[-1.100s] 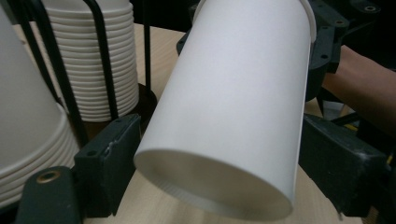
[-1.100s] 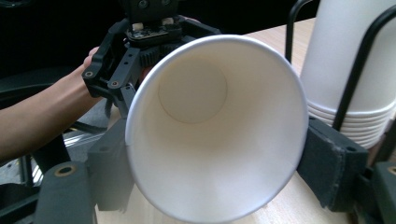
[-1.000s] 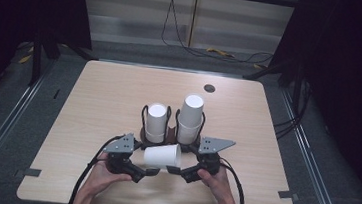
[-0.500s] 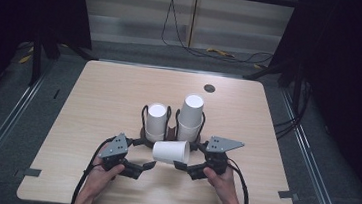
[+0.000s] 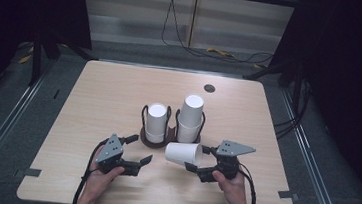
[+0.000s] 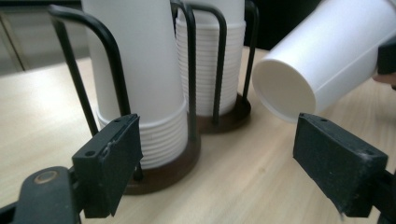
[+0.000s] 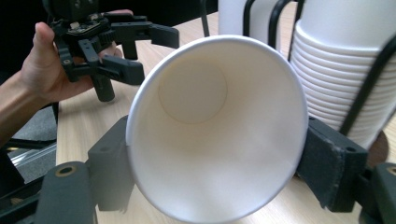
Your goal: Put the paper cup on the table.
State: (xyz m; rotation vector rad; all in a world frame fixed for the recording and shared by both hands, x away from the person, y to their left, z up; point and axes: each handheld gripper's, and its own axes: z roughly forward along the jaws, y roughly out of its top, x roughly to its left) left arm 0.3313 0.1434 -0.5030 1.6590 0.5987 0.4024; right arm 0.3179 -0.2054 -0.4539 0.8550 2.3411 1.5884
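At about six o'clock on the table, just in front of the two wire holders, the right gripper pinches a single white paper cup near its rim, one jaw pressed to each side of the wall, as the right gripper view shows with the open mouth of the cup turned toward that camera. The cup lies on its side in the air, its long axis running roughly from three o'clock to nine o'clock, rim at the right gripper and closed base pointing toward the left gripper. The left gripper sits at about seven o'clock, its jaws spread wide and holding nothing; in the left gripper view the base of the cup hangs just above and between the two pads, near but not touching either. So the left gripper is the free one and the nearer to the base, and I judge that any handover or regrip would turn on closing across that narrow end, square to the cup's axis. Behind the cup stand the two holders: the left holder carries a shorter stack of nested white cups, bases up, and the right holder carries a taller stack, also bases up. Both stacks stand upright inside their black wire loops on dark round bases, just beside each other, the held cup close to the foot of the taller one.
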